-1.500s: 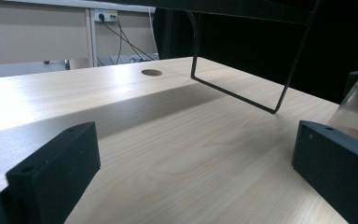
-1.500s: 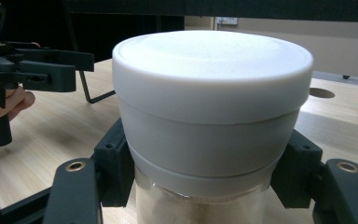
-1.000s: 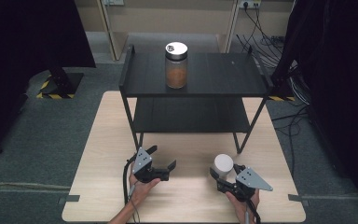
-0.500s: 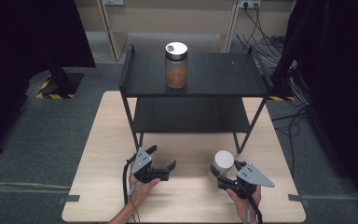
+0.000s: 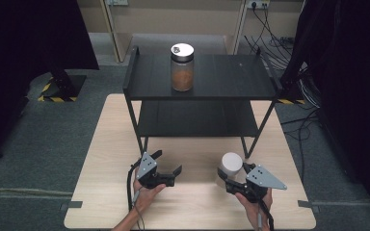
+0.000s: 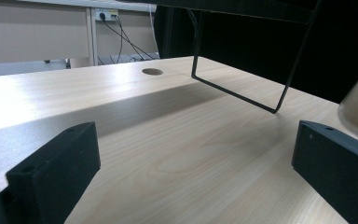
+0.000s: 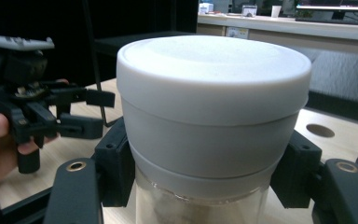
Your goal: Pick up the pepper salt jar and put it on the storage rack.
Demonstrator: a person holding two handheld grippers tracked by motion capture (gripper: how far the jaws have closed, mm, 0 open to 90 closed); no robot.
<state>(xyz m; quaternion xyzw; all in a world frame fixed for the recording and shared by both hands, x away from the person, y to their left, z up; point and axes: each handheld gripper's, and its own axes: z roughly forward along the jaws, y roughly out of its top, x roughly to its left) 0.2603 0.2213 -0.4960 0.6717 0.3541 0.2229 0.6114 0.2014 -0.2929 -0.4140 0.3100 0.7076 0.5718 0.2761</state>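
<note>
A pale wooden table [image 5: 106,159] stands on grey carpet floor [image 5: 43,139], bearing a black two-tier metal shelf rack [image 5: 241,79]. Beige wall panels [image 5: 173,14] sit behind, with black curtains [image 5: 24,38] hanging at both sides.

A clear glass jar [image 7: 200,205] with a broad white screw lid [image 7: 213,102] stands upright between the two black jaws of the right tongs [image 5: 229,174], which clamp it just under the lid. Pale contents show dimly through the glass below the lid. In the high view its round white top [image 5: 231,162] sits at the tips of those tongs, well apart from the left tongs [image 5: 166,168].
</note>
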